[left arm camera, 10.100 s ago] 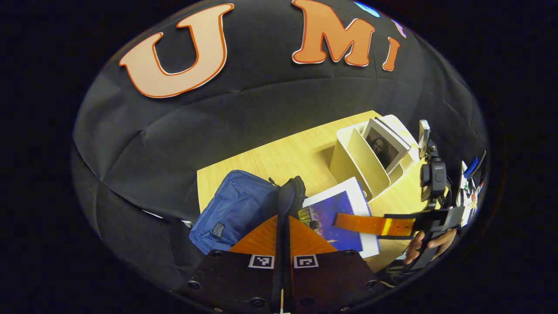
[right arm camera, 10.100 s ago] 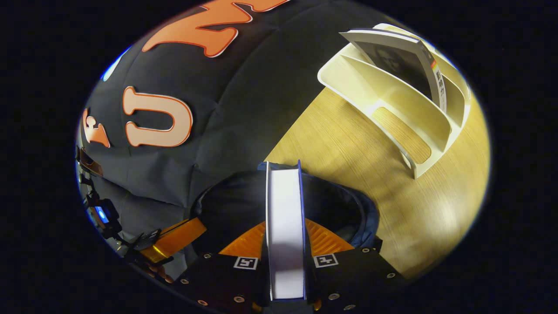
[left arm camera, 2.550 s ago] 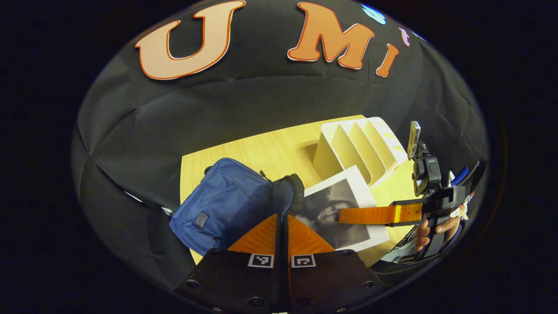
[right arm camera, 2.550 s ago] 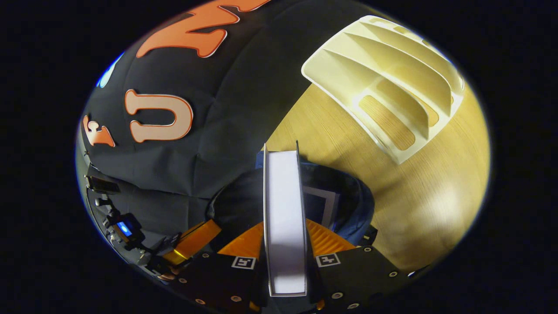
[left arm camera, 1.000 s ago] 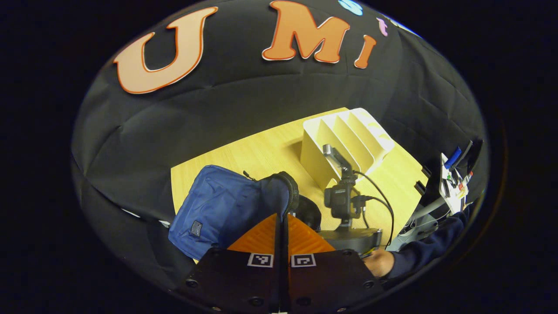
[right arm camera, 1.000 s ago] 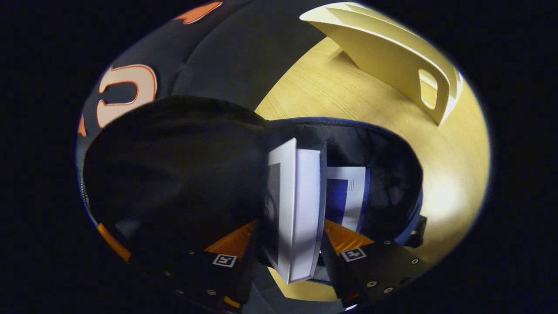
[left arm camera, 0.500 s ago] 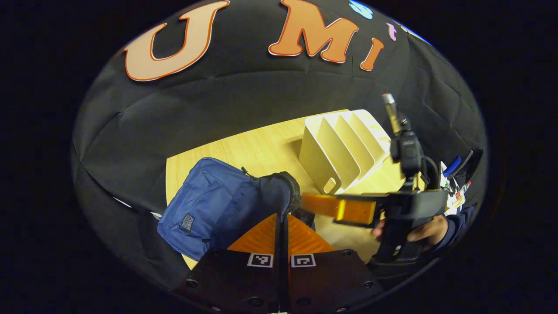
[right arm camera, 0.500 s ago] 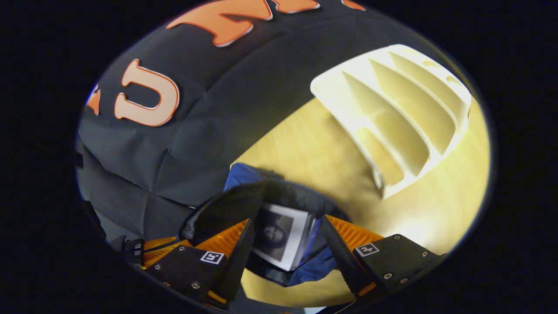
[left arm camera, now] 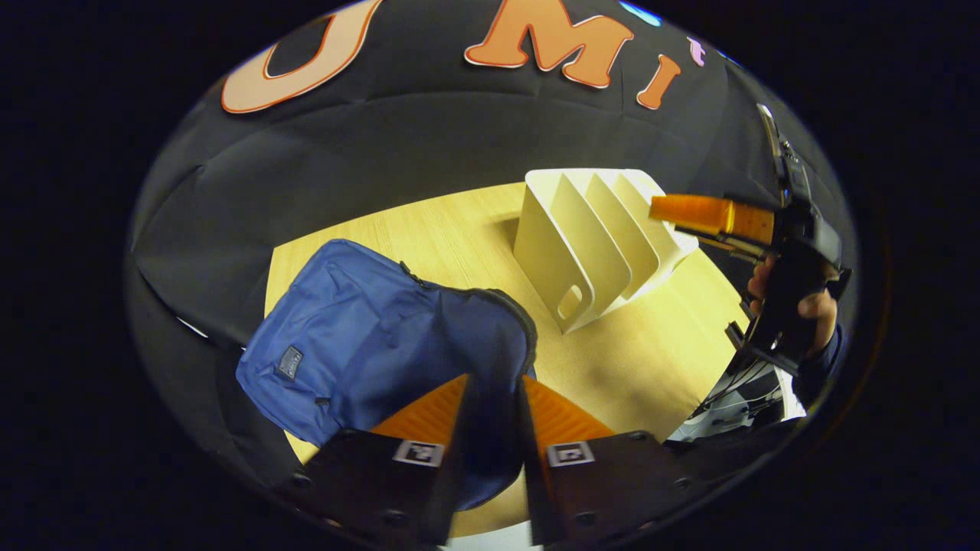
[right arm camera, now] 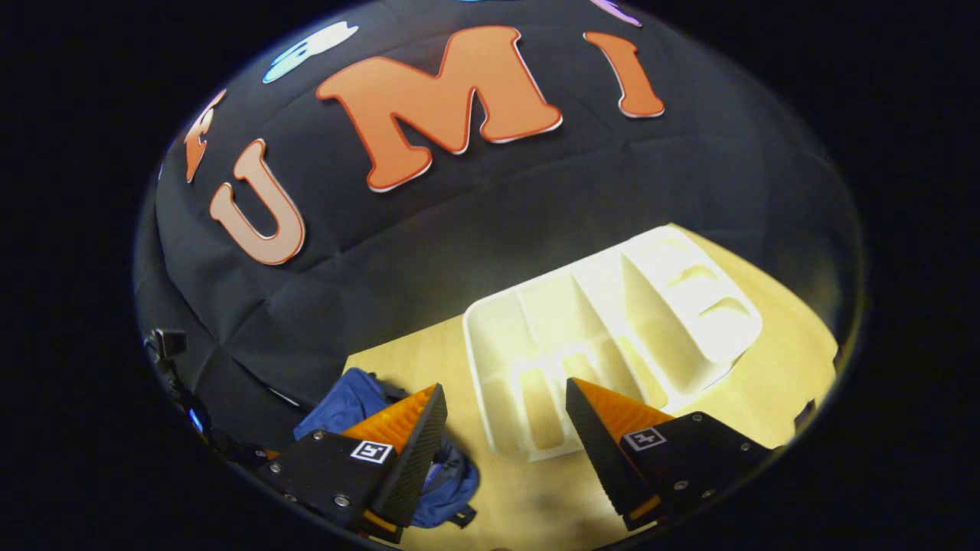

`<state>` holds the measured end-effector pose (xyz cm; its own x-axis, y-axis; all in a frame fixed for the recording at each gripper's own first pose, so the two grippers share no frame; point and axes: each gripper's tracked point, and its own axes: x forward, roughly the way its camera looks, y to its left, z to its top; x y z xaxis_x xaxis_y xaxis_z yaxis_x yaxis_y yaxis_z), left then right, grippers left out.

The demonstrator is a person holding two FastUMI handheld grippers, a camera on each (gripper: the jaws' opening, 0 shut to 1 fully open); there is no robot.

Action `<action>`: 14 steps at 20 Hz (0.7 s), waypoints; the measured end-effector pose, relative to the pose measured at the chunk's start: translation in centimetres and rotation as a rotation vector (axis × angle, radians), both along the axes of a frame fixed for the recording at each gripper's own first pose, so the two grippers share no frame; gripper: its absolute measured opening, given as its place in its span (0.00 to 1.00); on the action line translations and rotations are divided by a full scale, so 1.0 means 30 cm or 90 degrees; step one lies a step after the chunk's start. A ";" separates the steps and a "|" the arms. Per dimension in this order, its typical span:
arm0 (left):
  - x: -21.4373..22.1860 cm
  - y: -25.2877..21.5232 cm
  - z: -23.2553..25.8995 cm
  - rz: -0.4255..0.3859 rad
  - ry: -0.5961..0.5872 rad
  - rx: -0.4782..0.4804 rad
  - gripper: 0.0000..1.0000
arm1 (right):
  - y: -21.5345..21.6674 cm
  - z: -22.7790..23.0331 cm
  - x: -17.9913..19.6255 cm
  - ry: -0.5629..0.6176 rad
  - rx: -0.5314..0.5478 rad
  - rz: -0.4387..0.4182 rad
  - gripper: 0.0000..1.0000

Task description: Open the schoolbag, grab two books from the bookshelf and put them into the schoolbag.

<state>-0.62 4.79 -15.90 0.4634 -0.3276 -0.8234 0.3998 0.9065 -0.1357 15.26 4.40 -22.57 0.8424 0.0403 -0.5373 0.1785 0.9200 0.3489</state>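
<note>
The soft, floppy schoolbag [left arm camera: 375, 337], beside the bookshelf [left arm camera: 597, 237], is being released by the parted left gripper [left arm camera: 494, 398]; the right gripper [right arm camera: 505, 417] is being held open, empty.

We see bare table [left arm camera: 651, 360] between the blue schoolbag [left arm camera: 367, 337] and the white bookshelf [left arm camera: 597, 237], wide enough to pass through. The schoolbag's dark flap fills the gap in our left gripper [left arm camera: 494, 398]. Our right gripper [right arm camera: 505, 421] hangs spread above the bookshelf [right arm camera: 612, 329], nothing between its fingers.
</note>
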 end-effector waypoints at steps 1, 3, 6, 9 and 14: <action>-0.008 -0.008 -0.023 0.006 0.006 0.007 0.52 | -0.041 0.008 -0.005 -0.003 -0.013 -0.005 0.93; -0.011 -0.049 -0.035 0.022 0.009 0.001 0.84 | -0.111 0.024 -0.024 -0.008 -0.041 -0.011 0.94; 0.018 -0.100 -0.005 0.063 -0.021 -0.010 0.96 | -0.203 0.058 -0.049 -0.015 -0.084 -0.008 0.96; 0.046 -0.186 0.065 0.113 -0.061 -0.044 0.98 | -0.275 0.112 -0.056 -0.037 -0.116 0.000 0.97; 0.121 -0.301 0.234 0.183 -0.180 -0.079 0.98 | -0.355 0.220 -0.056 -0.086 -0.133 -0.001 0.96</action>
<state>3.00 -4.26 -8.87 0.7526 -0.2406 -0.6129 0.1705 0.9703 -0.1716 13.59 -6.24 -15.98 0.9074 -0.0607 -0.4158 0.1440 0.9745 0.1722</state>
